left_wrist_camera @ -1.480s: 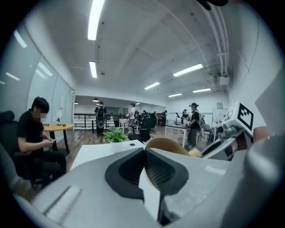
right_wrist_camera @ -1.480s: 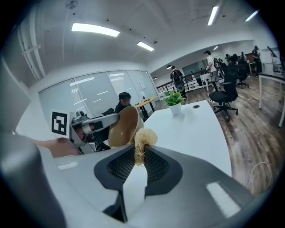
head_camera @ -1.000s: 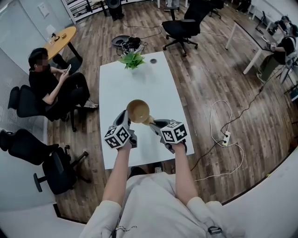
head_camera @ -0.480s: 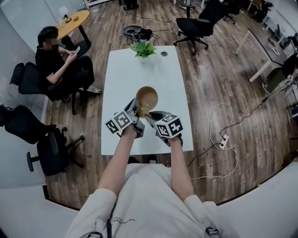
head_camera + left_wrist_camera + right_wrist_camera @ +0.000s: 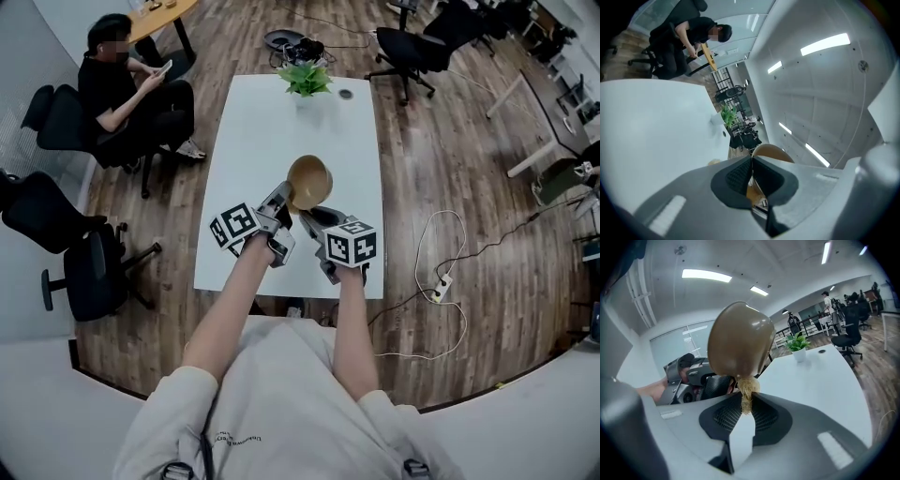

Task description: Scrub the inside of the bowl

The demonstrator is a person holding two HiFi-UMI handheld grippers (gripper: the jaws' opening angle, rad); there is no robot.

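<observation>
Both bare forearms rise from the bottom of the head view toward the frame's centre, the left forearm (image 5: 223, 314) slanting in from lower left, the right forearm (image 5: 349, 330) nearly vertical. The left gripper (image 5: 281, 206), just left of centre, has its jaws pinched together on the rim of the bowl (image 5: 309, 181). The right gripper (image 5: 309, 223), close beside it at lower right, has its jaws closed on a fibrous scrubber (image 5: 748, 389) touching the bowl's lower edge

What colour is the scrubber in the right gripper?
The scrubber is straw-tan; the right gripper view shows it best.
</observation>
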